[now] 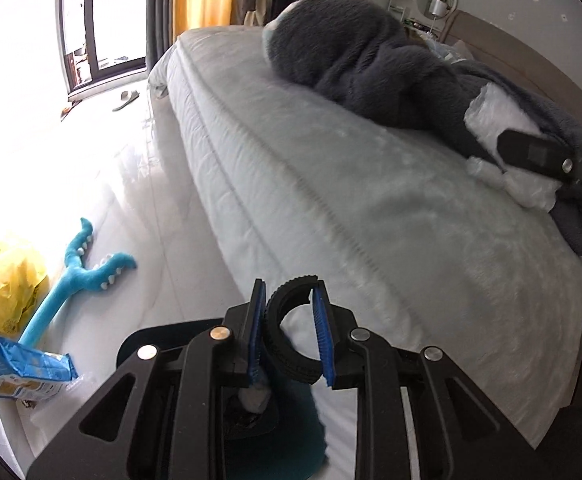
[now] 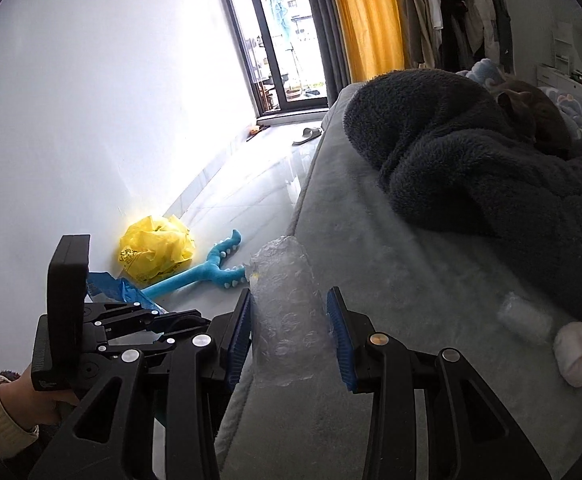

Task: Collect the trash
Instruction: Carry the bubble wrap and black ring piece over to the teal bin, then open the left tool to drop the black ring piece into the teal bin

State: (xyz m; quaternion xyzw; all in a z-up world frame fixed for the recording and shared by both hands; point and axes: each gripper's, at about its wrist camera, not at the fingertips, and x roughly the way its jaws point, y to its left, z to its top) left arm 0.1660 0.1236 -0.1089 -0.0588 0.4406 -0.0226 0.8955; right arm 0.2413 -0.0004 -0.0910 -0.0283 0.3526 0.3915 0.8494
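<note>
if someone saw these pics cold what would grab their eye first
Probably the crumpled yellow plastic bag against the white wall, with the blue plush toy lying on the floor beside it. Next, the big dark fleece blanket heaped on the bed, and the roll of bubble wrap between the right gripper fingers.

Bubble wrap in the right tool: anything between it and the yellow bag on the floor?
From the bubble wrap, only a blue plush toy lies before the yellow bag. The left tool, holding a black ring, is off to the side.
</note>
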